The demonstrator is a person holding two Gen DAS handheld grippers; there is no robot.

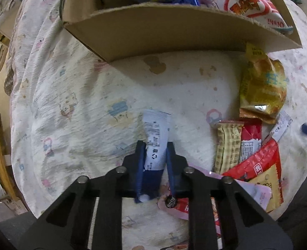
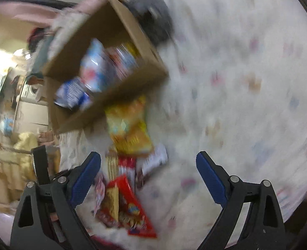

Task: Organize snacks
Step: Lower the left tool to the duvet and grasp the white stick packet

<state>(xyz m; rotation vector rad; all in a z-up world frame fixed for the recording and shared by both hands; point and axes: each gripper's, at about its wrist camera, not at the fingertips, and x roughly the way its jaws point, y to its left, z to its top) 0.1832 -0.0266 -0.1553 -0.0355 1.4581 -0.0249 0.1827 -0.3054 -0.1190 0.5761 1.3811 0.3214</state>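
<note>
Patterned white bedsheet (image 1: 86,95) is lying under everything. I'm squeezing my left gripper (image 1: 155,152) tight on a white and blue snack packet (image 1: 156,137), which is sticking out ahead of the pads towards the cardboard box (image 1: 157,29). I'm holding my right gripper (image 2: 148,173) with jaws wide apart, gripping nothing; the red snack pile (image 2: 128,204) is sitting just inside its left finger, probably untouched, since blur is heavy.
</note>
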